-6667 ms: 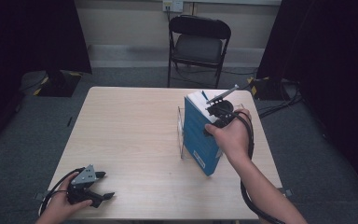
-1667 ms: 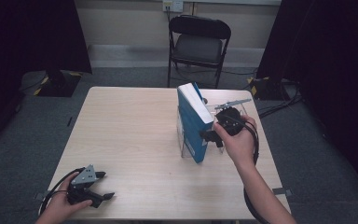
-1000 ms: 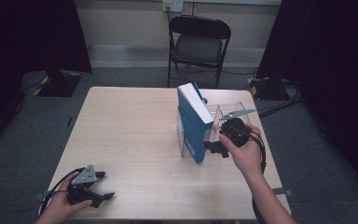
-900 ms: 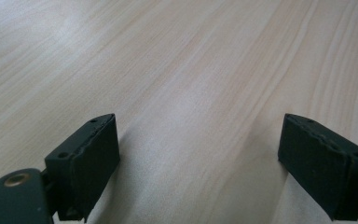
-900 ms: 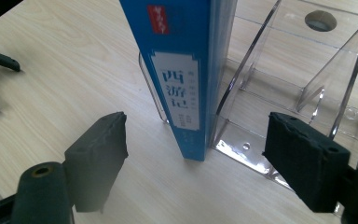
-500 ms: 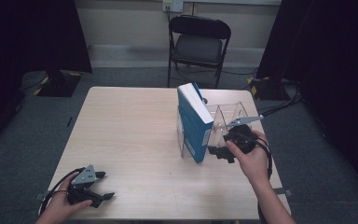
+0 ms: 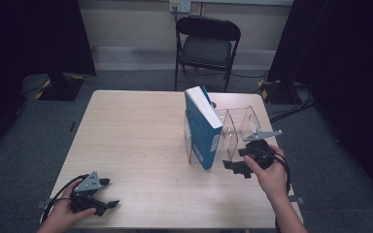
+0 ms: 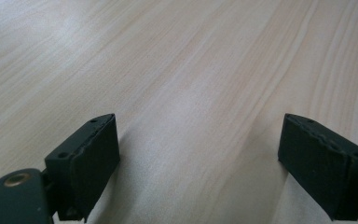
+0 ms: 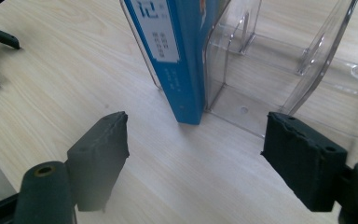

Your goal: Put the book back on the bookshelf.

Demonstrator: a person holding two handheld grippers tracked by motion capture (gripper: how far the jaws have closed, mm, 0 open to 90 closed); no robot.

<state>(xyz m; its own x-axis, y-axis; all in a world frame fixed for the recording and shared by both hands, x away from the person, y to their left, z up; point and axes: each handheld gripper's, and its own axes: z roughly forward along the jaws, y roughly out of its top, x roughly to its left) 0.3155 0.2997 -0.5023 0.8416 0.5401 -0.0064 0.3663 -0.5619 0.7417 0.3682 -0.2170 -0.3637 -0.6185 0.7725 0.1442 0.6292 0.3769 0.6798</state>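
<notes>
A blue book [image 7: 203,127] stands upright on its lower edge in the leftmost slot of a clear plastic rack [image 7: 240,127], which sits toward the right side of the wooden table [image 7: 136,141]. In the right gripper view the book's spine [image 9: 168,56] faces the camera, with the rack's see-through dividers just to its right.

The right gripper [image 7: 236,165] sits on the near side of the rack, close to the book's bottom corner but apart from it. Its jaws are spread wide with nothing but bare tabletop between them. The left gripper [image 7: 108,193] rests low over the table near the front left corner, well apart from the book. Its jaws also stand wide apart and empty, as the left gripper view shows.

The book looks like a thick, stiff volume with a glossy cover, so I judge it fairly heavy for its size and a little slippery under rubber pads. It should not bend or crush. The best hold seems to be across the spine near mid-height, pinching both covers so the pages stay shut, or along the top edge if it is to be lifted straight out. The rack looks light and brittle, and it may slide or tip if the book is dragged sideways against a divider
</notes>
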